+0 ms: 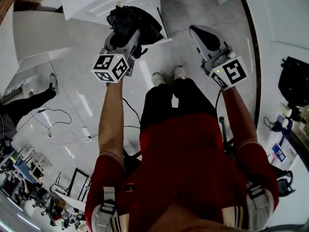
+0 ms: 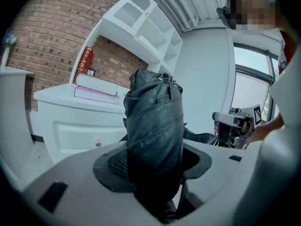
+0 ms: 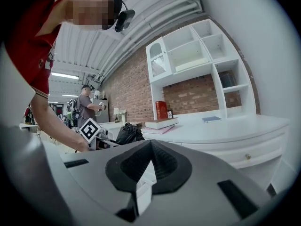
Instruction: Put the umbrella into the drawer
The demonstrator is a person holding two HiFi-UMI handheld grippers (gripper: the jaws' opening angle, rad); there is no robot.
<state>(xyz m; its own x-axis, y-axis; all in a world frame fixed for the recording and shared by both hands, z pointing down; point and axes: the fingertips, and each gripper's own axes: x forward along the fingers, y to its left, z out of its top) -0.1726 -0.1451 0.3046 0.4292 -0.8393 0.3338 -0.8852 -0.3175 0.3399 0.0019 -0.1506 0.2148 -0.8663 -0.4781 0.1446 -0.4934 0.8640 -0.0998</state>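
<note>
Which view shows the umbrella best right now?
Left gripper view: the folded black umbrella fills its centre, held between the jaws. Head view shows a dark bundle from above; right gripper view, a small distant shape.

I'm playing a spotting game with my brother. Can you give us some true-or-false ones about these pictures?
1. The left gripper is clamped on the black folded fabric umbrella. True.
2. The right gripper holds a red book. False: its jaws are together with nothing between them.
3. The white drawer with the small round knob is closed. True.
4. The stacked white and pink books lie on the floor. False: they lie on the white cabinet top.
</note>
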